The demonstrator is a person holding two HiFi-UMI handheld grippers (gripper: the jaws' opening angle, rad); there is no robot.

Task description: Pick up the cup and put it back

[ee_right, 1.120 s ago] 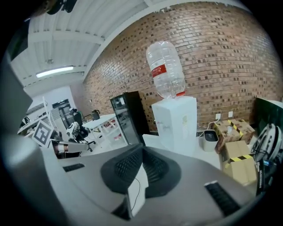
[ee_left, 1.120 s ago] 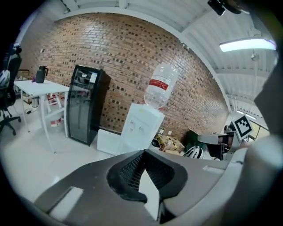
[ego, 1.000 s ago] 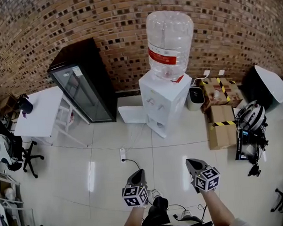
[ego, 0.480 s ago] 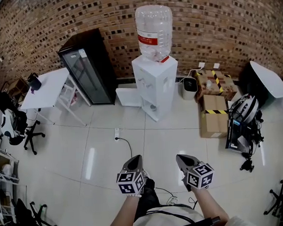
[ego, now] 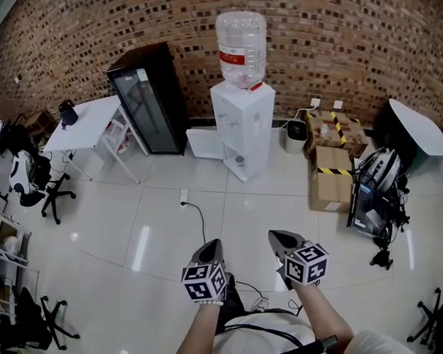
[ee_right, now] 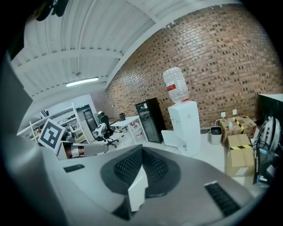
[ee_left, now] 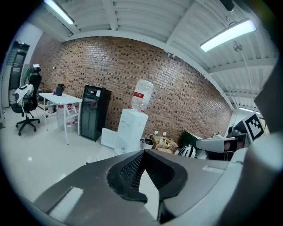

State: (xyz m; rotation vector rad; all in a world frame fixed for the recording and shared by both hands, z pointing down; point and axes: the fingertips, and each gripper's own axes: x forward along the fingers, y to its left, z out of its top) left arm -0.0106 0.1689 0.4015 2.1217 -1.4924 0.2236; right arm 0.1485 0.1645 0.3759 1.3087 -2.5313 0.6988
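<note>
head view, left tongs point(ego: 210, 246) and right tongs point(ego: 275, 238) both closed, empty, white water dispenser point(ego: 245, 124) well ahead

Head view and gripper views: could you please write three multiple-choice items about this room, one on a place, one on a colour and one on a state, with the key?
1. In the head view, where does the black fridge stand from the water dispenser?
A) at its right
B) at its left
C) on top of it

2. The body of the water dispenser is:
A) white
B) green
C) yellow

3. The left gripper has its jaws:
A) wide open
B) shut on a cup
C) shut, with nothing between them

Key:
1 B, the fridge is seen left of the dispenser.
2 A, its cabinet is plain white.
3 C, the left gripper view shows the jaws together and empty.
</note>
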